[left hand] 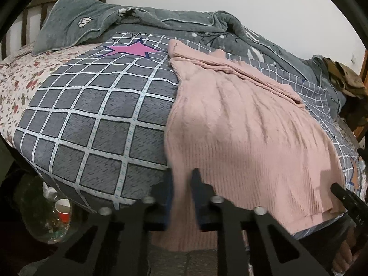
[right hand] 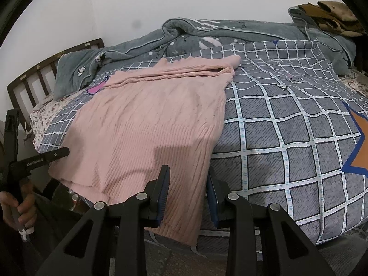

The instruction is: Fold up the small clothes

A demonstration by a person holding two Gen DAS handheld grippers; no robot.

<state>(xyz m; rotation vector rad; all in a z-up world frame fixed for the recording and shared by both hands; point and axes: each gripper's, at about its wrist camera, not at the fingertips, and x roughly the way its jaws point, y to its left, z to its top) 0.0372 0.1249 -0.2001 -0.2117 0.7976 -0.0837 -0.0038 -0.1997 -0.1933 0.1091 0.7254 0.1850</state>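
Note:
A pink knitted sweater (left hand: 241, 133) lies spread on the grey checked bedspread (left hand: 92, 119), sleeves folded across its far end, hem hanging over the near bed edge. My left gripper (left hand: 181, 179) has its fingers either side of the hem's left corner, a narrow gap between them with pink fabric in it; the view is blurred there. In the right wrist view the sweater (right hand: 149, 119) fills the middle. My right gripper (right hand: 188, 177) is open, its fingers straddling the hem's right corner. The left gripper (right hand: 46, 158) shows at the left edge, held by a hand.
A grey-green blanket (left hand: 142, 20) is bunched along the wall. A floral sheet (left hand: 20, 76) and wooden headboard (right hand: 34, 73) lie at the left. Brown clothes (right hand: 331, 16) are piled at the far right. A red cup (left hand: 63, 211) sits among clutter below the bed.

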